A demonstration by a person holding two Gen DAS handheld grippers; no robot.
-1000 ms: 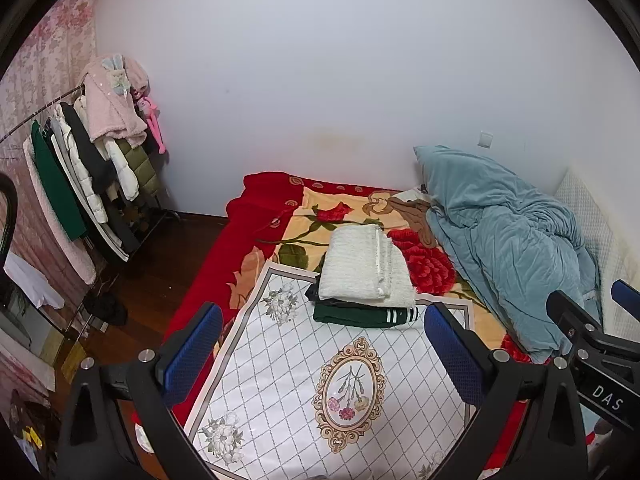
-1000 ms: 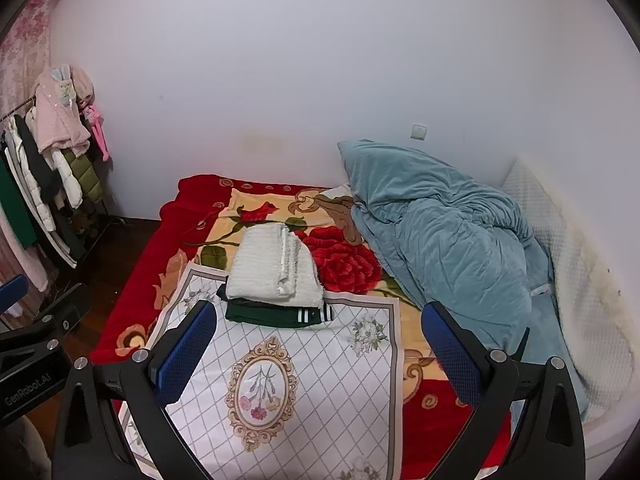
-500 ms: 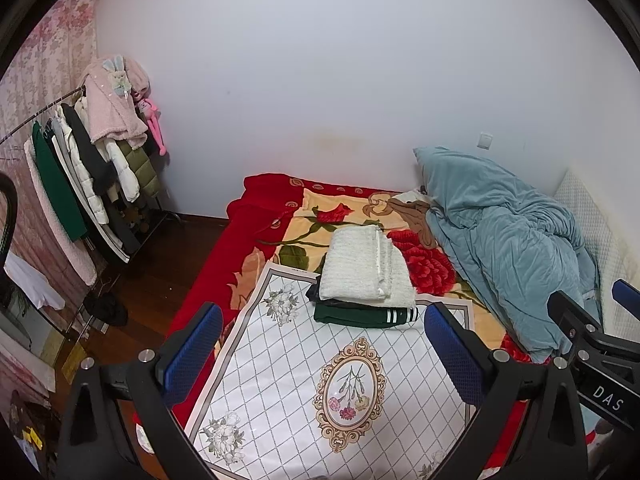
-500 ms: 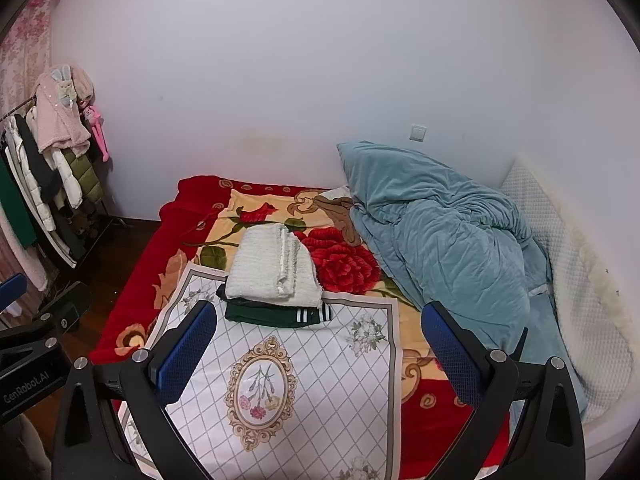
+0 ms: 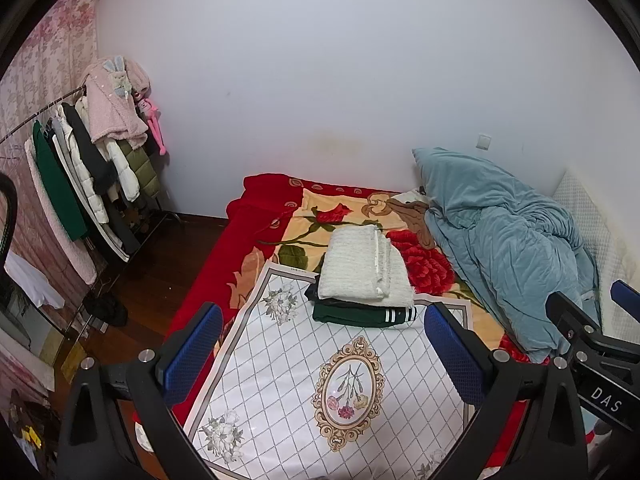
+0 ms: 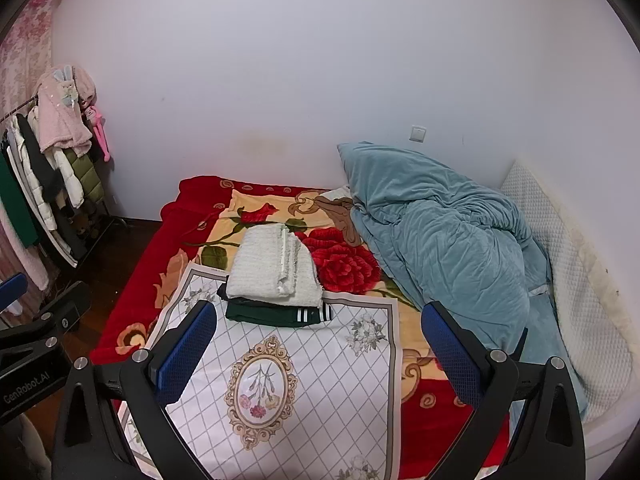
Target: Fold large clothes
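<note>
A folded white knitted garment point(image 5: 364, 267) lies on top of a folded dark green garment with white stripes point(image 5: 360, 315), stacked at the far edge of a white patterned cloth point(image 5: 320, 368) on the bed. The stack also shows in the right wrist view point(image 6: 272, 268), with the green garment point(image 6: 276, 314) under it. My left gripper point(image 5: 320, 348) is open and empty, held above the near part of the cloth, apart from the stack. My right gripper point(image 6: 318, 352) is open and empty, also short of the stack.
A red floral blanket point(image 5: 248, 256) covers the bed. A crumpled teal duvet point(image 5: 508, 240) lies at the right, next to a white quilted pad point(image 6: 560, 264). A clothes rack with hanging coats point(image 5: 80, 184) stands left on the wooden floor point(image 5: 160, 272).
</note>
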